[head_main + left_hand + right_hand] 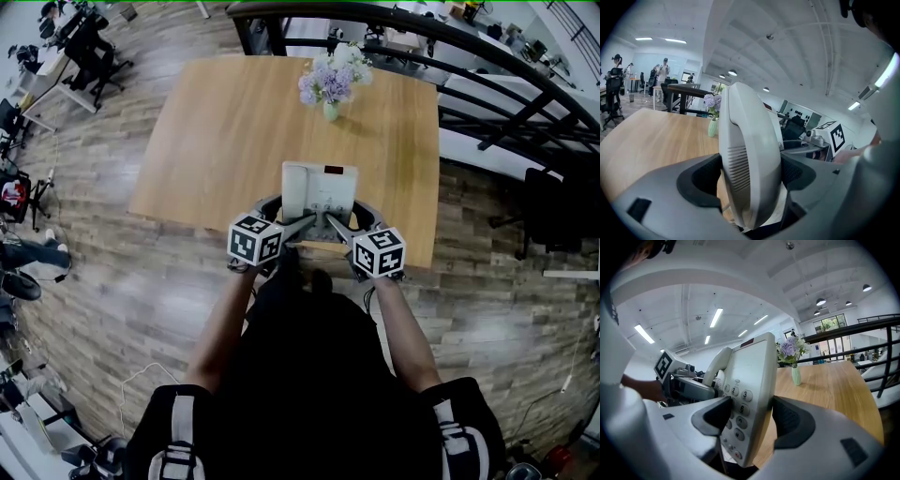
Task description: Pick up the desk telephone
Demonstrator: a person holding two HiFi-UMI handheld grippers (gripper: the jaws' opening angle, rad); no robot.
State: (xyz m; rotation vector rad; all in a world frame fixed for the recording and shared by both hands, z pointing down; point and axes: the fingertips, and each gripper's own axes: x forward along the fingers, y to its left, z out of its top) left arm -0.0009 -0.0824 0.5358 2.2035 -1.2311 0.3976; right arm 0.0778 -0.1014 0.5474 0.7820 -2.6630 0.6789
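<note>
**Spotter:** Where's the phone right now?

**Operator:** I've got the pale grey plastic desk telephone (319,187) at the near edge of the light rectangular wooden table (216,131), a little right of centre, straight in front of me. I can't tell whether its base is clear of the wood.

**Spotter:** Left claw?

**Operator:** My left gripper (751,176) is pinching the phone's left side. In the left gripper view the curved grey handset (750,140) fills the gap, a dark pad pressed to each flank and its slotted end facing the camera.

**Spotter:** And the right?

**Operator:** My right gripper (752,420) is clamped across the phone's right side. One pad lies on the round-buttoned keypad (738,411), the other behind the casing. The body looks steeply tilted in that view, with a dark red strip (747,342) up at its far end.

**Spotter:** How do the two sit together?

**Operator:** In the head view both come in from the near side. The left marker cube (255,240) and the right marker cube (379,251) sit side by side just off the table edge, and the jaws angle inward onto the phone.

**Spotter:** Anything else around?

**Operator:** A small pale green vase of lilac and white flowers (331,84) stands at the far side, well apart from the phone. A black metal railing (487,56) runs past the far right corner, and wood plank floor (112,281) surrounds the table.
</note>
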